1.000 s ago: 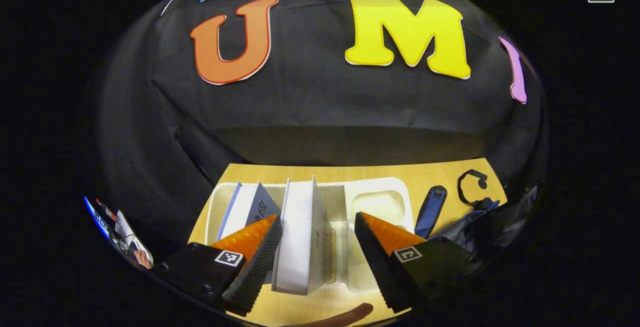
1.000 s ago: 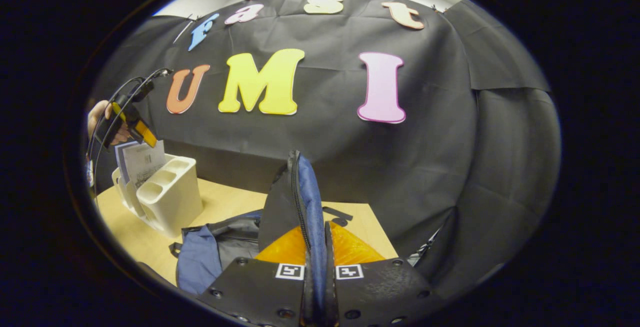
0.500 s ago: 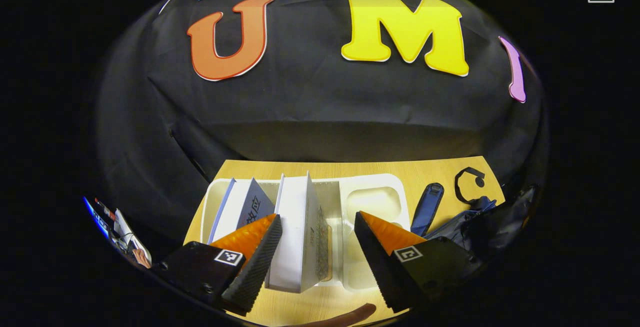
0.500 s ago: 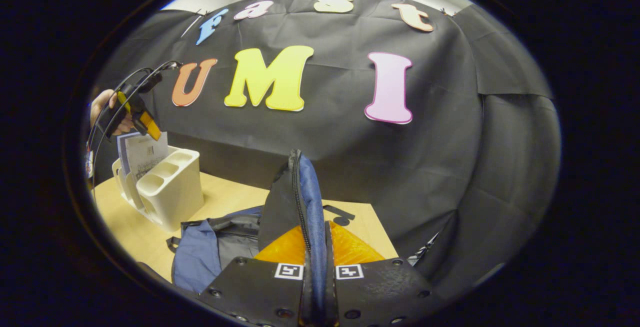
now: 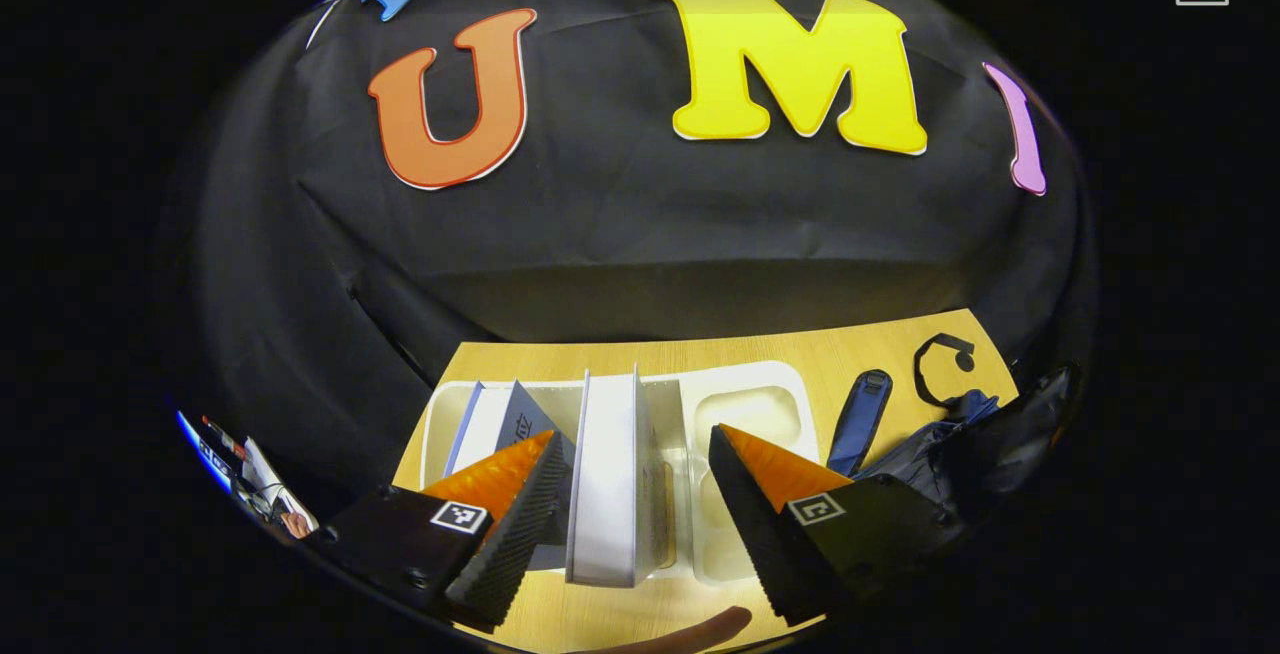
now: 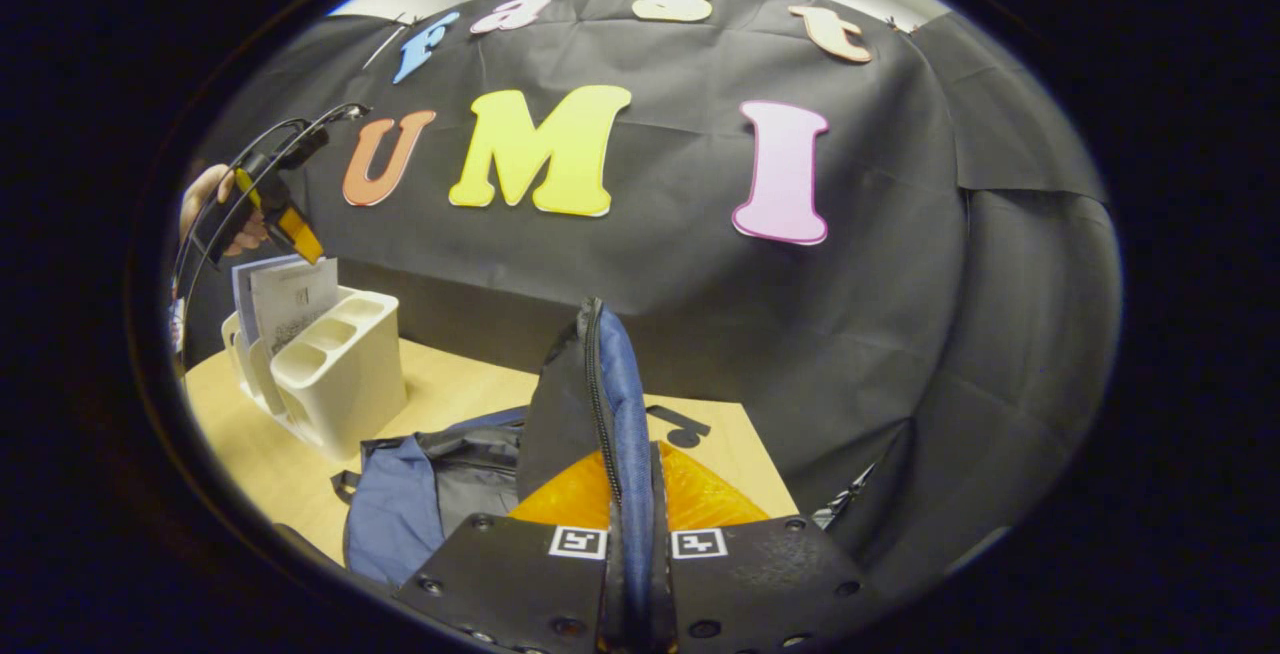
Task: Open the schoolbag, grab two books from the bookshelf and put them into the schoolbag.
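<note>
The left tongs (image 5: 632,459) are gaping wide around an upright white book (image 5: 608,479) in the cream plastic bookshelf (image 5: 750,384); the right tongs (image 6: 633,494) are pinching the blue-and-black fabric schoolbag's (image 6: 610,384) raised flap.

schoolbag (image 6: 420,499) interior hidden; rear book (image 5: 490,419) partly behind orange fingers (image 5: 500,479)

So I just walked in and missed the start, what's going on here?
A person is packing a schoolbag with a gripper in each hand. The right gripper is shut on the bag's flap, holding it up. The left gripper is open above the white bookshelf, its fingers either side of a white book standing beside a second book. Neither book is gripped yet.
</note>
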Demonstrator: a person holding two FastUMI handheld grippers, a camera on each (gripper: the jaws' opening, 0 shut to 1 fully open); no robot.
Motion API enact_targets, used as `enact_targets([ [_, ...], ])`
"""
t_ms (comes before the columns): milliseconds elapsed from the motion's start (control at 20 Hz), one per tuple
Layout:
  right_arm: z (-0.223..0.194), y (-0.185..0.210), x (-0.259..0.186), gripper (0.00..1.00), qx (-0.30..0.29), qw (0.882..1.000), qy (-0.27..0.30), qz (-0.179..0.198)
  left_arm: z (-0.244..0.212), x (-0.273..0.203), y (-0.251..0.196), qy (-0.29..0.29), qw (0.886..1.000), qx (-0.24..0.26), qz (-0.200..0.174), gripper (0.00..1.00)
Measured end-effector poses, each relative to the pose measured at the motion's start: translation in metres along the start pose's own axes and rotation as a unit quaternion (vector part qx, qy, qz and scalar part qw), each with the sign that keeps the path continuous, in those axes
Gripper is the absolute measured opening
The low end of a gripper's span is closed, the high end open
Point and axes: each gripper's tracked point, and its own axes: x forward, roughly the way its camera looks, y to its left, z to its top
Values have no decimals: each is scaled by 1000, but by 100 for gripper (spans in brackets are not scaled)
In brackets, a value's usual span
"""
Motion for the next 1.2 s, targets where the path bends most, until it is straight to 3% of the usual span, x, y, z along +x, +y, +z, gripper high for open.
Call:
enact_targets([
  [100, -2, 1, 0, 9, -3, 1000, 1, 1, -5, 10, 8, 10, 1000, 0, 8, 93],
  [450, -3, 5, -1, 9, -11, 1000, 2, -2, -35, 35, 3, 78, 997, -13, -27, 89],
  [500, -4, 6, -1, 9, -14, 1000, 2, -2, -38, 38, 4, 92, 995, -4, -30, 81],
  [700, -7, 7, -1, 9, -10, 1000, 4, -3, -52, 47, 2, 143, 988, 34, -51, 70],
  [800, -9, 8, -1, 9, -12, 1000, 5, -2, -55, 51, 1, 158, 985, 42, -56, 53],
  [1200, -14, 13, -3, 9, -1, 1000, 8, 3, -65, 35, -20, 189, 980, 40, -40, 47],
])
